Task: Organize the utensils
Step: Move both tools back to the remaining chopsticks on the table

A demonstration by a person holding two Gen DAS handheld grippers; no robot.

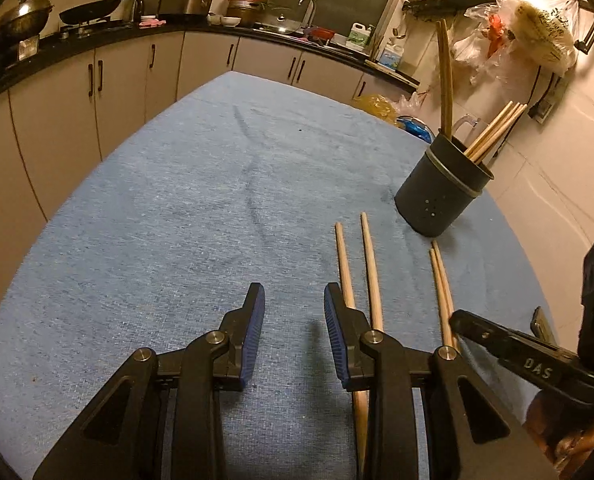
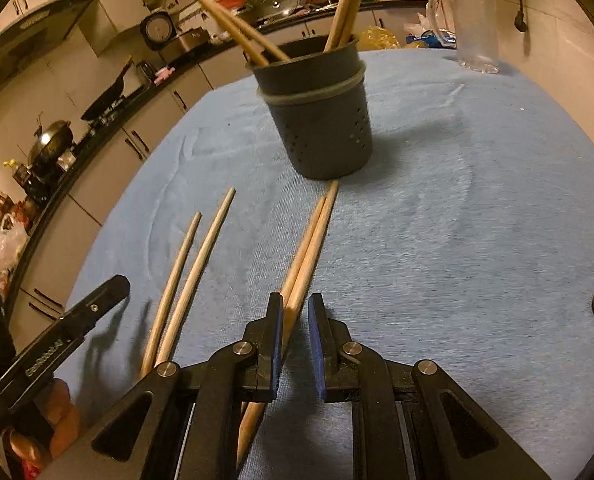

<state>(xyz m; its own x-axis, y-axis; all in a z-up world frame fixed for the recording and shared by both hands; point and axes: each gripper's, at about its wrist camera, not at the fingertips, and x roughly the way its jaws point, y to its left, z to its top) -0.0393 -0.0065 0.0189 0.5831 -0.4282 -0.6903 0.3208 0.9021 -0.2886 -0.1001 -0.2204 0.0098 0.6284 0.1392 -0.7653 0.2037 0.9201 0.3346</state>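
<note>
A dark utensil holder (image 1: pixel 443 190) stands on the blue cloth, holding several wooden chopsticks (image 1: pixel 493 132); it also shows in the right wrist view (image 2: pixel 321 120). Two separate chopsticks (image 1: pixel 371 268) lie on the cloth beside my left gripper (image 1: pixel 294 300), which is open and empty, just left of them. A touching pair of chopsticks (image 2: pixel 309 248) lies in front of the holder. My right gripper (image 2: pixel 296 306) is open around the pair's near end, jaws not closed on it. The separate two also show in the right wrist view (image 2: pixel 193 272).
A blue cloth (image 1: pixel 177 208) covers the table. A clear plastic jug (image 2: pixel 475 28) stands at the far table edge behind the holder. Kitchen cabinets and a counter with pans (image 1: pixel 93 10) run beyond the table. Plastic bags (image 1: pixel 529 28) hang on the wall to the right.
</note>
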